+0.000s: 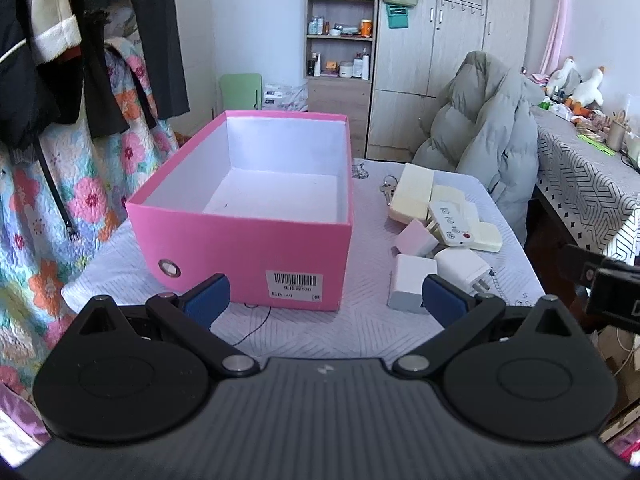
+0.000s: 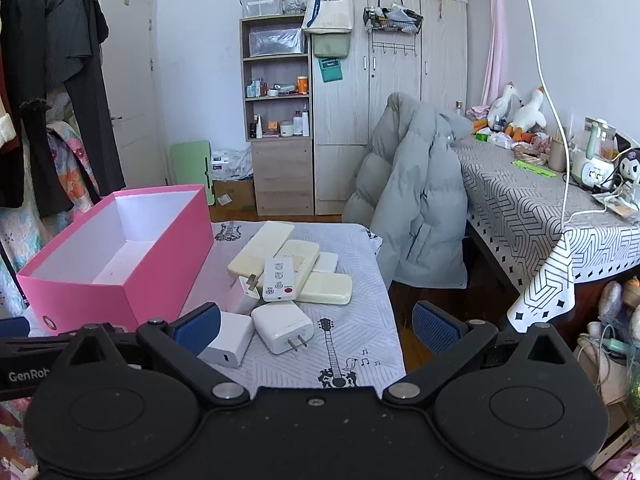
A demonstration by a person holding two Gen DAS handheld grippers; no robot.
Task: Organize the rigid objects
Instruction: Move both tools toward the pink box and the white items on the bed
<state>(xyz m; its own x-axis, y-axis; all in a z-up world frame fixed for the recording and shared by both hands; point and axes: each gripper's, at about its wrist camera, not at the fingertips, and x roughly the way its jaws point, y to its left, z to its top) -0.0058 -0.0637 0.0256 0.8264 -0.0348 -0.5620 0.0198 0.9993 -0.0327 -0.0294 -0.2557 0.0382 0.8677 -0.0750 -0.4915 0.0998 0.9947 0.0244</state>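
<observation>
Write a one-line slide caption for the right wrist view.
Open right gripper hovers over white chargers and remotes piled beside an empty pink box.

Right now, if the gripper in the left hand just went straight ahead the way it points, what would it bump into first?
Most likely the near wall of the pink box, which fills the gap ahead of the open left gripper. Depth is hard to judge, but nothing shows in between.
</observation>
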